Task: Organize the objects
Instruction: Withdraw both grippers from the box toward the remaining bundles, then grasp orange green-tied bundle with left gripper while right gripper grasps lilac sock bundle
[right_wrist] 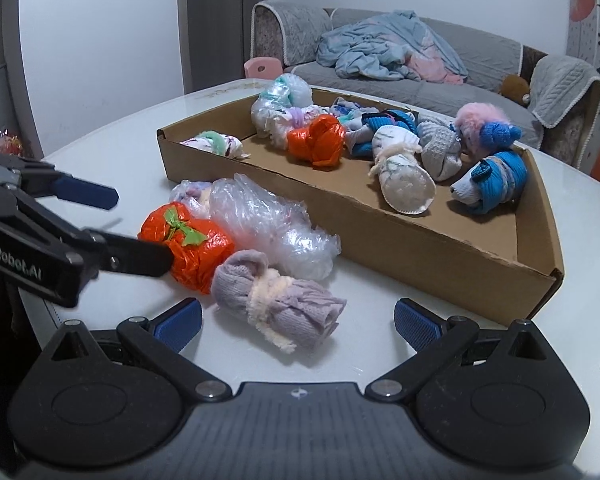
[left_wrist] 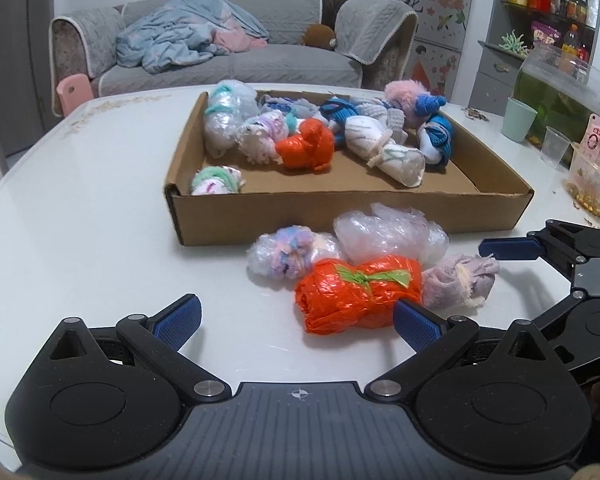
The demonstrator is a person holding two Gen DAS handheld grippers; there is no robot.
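Note:
A shallow cardboard tray [left_wrist: 340, 212] [right_wrist: 380, 232] on the white table holds several rolled socks and plastic-wrapped bundles. In front of it lie an orange plastic bundle [left_wrist: 356, 296] [right_wrist: 192, 248] with a green tie, a clear plastic bundle [left_wrist: 392, 236] [right_wrist: 268, 224], a pastel bundle in clear wrap [left_wrist: 284, 256] and a lilac sock roll [left_wrist: 460, 280] [right_wrist: 276, 300]. My left gripper [left_wrist: 300, 320] [right_wrist: 140, 230] is open, its right finger against the orange bundle. My right gripper [right_wrist: 298, 322] [left_wrist: 516, 280] is open just short of the lilac roll.
To the right of the tray stand a green cup [left_wrist: 518, 118], a clear plastic cup [left_wrist: 556, 146], a fish tank [left_wrist: 564, 88] and a snack tub [left_wrist: 592, 184]. A grey sofa [left_wrist: 228, 52] with a blanket sits behind the table.

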